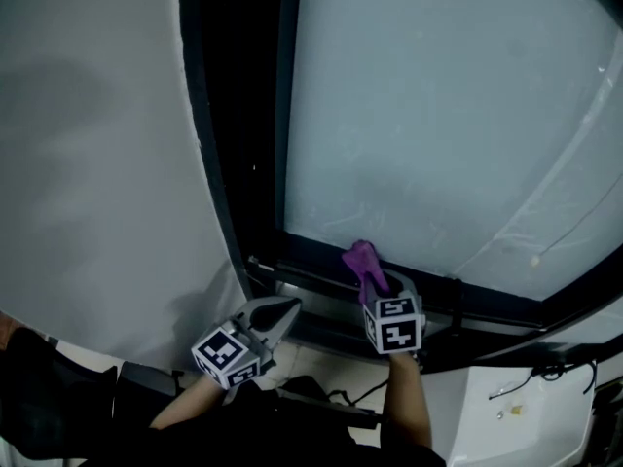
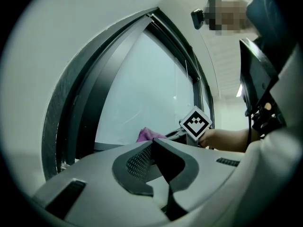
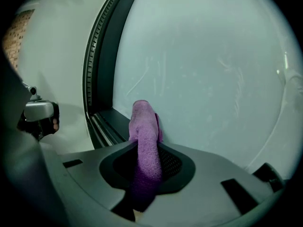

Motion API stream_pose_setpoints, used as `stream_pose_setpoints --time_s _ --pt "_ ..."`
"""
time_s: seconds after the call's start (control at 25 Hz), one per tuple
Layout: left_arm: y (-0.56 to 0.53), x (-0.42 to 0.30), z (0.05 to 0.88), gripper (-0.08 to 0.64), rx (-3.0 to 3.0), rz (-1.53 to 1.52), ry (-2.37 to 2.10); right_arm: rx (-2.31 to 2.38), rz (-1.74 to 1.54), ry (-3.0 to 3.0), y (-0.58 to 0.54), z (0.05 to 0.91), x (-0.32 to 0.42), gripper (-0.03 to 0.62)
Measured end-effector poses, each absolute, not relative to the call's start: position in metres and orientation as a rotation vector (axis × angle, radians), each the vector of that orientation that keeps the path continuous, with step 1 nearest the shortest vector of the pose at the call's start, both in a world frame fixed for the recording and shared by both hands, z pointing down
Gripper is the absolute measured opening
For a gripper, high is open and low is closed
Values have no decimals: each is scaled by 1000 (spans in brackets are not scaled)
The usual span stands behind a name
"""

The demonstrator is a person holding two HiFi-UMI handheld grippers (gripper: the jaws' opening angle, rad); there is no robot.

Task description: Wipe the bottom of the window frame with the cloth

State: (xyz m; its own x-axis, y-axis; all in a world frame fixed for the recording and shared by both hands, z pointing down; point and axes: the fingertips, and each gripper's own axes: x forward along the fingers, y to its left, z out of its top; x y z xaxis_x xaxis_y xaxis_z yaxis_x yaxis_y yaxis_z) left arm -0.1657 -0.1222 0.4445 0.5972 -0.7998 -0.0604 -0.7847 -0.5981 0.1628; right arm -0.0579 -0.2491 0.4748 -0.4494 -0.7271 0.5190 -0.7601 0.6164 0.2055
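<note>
- Right gripper (image 1: 382, 284): jaws pinching the purple cloth (image 1: 362, 259) tight, at about 6 o'clock in the head view, just right of the middle
- Cloth: a long, thin roll, long way running from the jaws up toward 11 o'clock in the head view, free end pointing at the glass (image 1: 438, 115)
- In the right gripper view, long way from 6 o'clock up to 12 o'clock, lower end tucked down between the jaws, upper end rounded and poking out past them
- Tip of the cloth at the bottom bar of the window frame (image 1: 321, 258), right by the lower edge of the glass, seeming to touch there
- Left gripper (image 1: 288, 307): at about 7 o'clock in the head view, jaw tips pressed together with nothing between, pointing toward 2 o'clock at the dark frame, near it but apart from the cloth
- In the left gripper view, cloth as a small pink bump at the foot of the glass, at 12 o'clock just past the closed tips, with the other gripper's marker cube (image 2: 195, 122) at 1 o'clock
- Grey wall (image 1: 97, 163) at 9 o'clock, beside the frame's dark side bar
- Bare arm (image 1: 409, 407) behind the right gripper, at 6 o'clock
</note>
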Motion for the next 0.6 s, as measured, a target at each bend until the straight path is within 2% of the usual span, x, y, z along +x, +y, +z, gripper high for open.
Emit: stream_pose_setpoints --time_s 0.6 --pt "-133 -149 445 2 2758 -190 -1233 1352 122 -2209 -251 474 -18 81"
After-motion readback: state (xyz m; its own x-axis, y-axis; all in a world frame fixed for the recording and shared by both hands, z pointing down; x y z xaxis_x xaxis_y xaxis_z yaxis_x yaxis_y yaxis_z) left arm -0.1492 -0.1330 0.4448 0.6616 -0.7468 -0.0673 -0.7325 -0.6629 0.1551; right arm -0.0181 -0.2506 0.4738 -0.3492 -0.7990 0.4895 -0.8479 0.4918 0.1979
